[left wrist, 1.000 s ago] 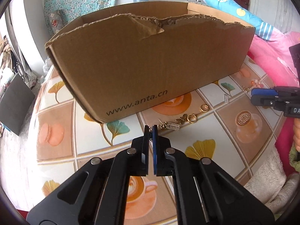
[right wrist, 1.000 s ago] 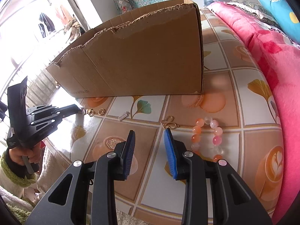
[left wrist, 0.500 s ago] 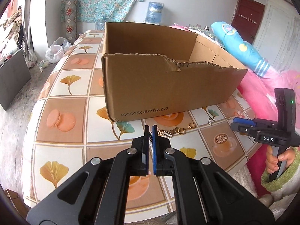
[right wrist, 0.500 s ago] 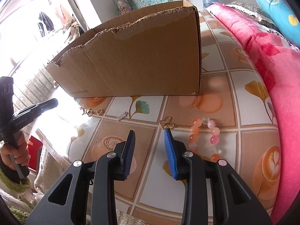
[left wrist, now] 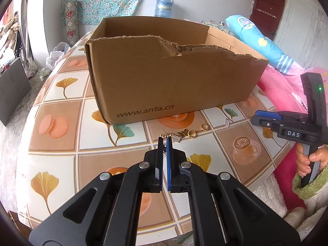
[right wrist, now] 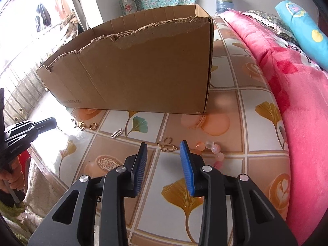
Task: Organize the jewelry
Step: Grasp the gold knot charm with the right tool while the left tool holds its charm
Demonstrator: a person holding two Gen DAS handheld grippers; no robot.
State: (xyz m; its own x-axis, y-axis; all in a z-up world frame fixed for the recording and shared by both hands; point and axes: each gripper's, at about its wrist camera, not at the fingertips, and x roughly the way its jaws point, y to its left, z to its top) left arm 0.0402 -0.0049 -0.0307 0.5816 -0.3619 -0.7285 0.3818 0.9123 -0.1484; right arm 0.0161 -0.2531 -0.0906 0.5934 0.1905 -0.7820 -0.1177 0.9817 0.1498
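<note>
A brown cardboard box [left wrist: 172,82] stands open on the tiled table; it also shows in the right wrist view [right wrist: 139,78]. My left gripper [left wrist: 164,141] is shut on a thin gold chain [left wrist: 164,149] and held above the table in front of the box. Gold rings [left wrist: 192,133] and small charms [left wrist: 176,138] lie just beyond it. My right gripper [right wrist: 164,151] is open and empty, low over the table. A gold butterfly piece [right wrist: 167,146] lies between its fingertips, and a pink bead bracelet [right wrist: 213,151] lies just right of it.
A silver bar charm [right wrist: 116,133] and gold rings [right wrist: 92,125] lie left of the right gripper. A pink blanket [right wrist: 287,94] borders the table on the right. The table edge with a white fleece cover [left wrist: 264,194] is close in front.
My left gripper has lifted and pulled back from the box, with the chain still pinched. The right gripper has barely moved and stays open.
</note>
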